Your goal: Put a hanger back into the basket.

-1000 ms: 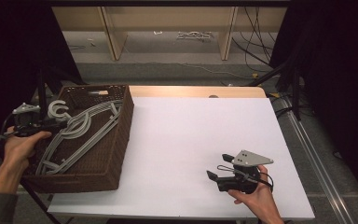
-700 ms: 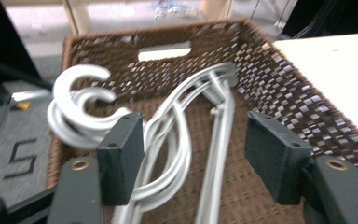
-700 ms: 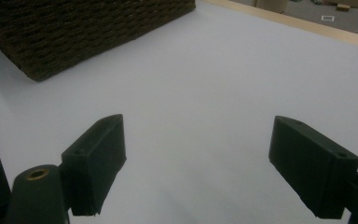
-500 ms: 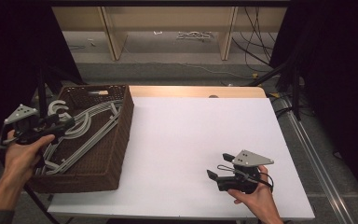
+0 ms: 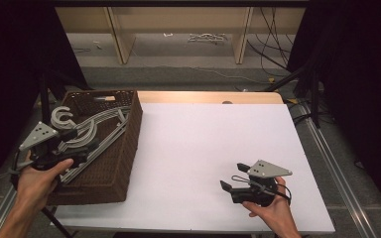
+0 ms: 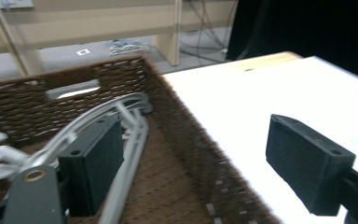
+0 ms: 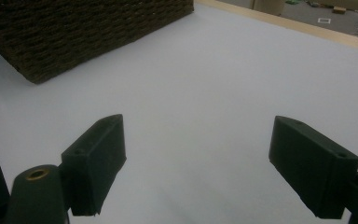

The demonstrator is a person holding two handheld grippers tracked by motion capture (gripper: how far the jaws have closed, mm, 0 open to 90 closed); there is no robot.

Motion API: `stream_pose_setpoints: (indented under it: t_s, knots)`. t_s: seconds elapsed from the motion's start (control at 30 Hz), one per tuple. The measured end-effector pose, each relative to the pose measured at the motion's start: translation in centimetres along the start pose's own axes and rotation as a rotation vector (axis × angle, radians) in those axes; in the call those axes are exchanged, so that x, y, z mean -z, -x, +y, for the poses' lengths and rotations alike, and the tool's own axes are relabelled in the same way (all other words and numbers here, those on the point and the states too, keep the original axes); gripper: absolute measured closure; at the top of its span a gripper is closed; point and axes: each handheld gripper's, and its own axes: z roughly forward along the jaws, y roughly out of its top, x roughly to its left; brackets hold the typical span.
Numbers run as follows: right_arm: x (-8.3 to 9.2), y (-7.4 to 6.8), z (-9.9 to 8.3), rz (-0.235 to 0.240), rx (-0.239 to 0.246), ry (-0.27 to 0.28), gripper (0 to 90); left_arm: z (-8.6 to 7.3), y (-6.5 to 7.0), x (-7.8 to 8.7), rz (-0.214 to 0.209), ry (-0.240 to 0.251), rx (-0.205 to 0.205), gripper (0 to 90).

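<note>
Wicker basket [image 5: 121, 148] holds grey hangers [image 5: 94, 134] right under the left gripper [image 6: 205, 158], jaws just spreading, nothing between. Right gripper [image 7: 200, 163] spread too.

Jaws wide over hangers [image 6: 121, 121] in basket [image 6: 168, 88].

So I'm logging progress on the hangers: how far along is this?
Done: the grey hangers lie in the brown wicker basket. In hand: nothing; the left gripper has just been opening over the basket, nothing between its fingers. Left: the right gripper rests open on the white table; any further step can't be told.
</note>
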Motion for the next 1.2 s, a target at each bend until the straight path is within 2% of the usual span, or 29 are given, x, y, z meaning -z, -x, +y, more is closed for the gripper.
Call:
stream_pose_setpoints:
  t_s: [0.17, 0.5, 0.67, 0.87, 0.97, 1.07, 1.2]
  knots:
    - [0.0, 0.1, 0.0, -0.002, -0.005, 0.005, 19.6, -0.7, 2.0, -0.5, -0.018, 0.023, -0.052, 19.0]
    - [0.2, -0.1, -0.2, -0.001, -0.019, 0.016, 19.6, -2.6, 4.0, -1.8, -0.103, 0.110, -0.009, 19.1]
    - [0.3, -0.2, -0.2, -0.005, -0.029, 0.045, 19.6, -3.7, 5.0, -2.6, -0.143, 0.126, 0.000, 17.8]
    - [0.7, -0.3, -0.3, -0.014, -0.026, 0.070, 18.8, -4.9, 6.1, -2.9, -0.178, 0.129, -0.070, 16.5]
    - [0.7, -0.4, -0.4, -0.012, -0.030, 0.092, 18.3, -5.5, 6.5, -2.9, -0.190, 0.136, -0.088, 16.4]
    - [1.1, -0.4, -0.6, -0.018, -0.035, 0.107, 17.9, -6.2, 6.9, -2.8, -0.193, 0.147, -0.086, 16.4]
    - [1.2, -0.5, -0.9, -0.015, -0.037, 0.137, 17.6, -7.4, 7.3, -2.8, -0.207, 0.135, -0.103, 16.3]
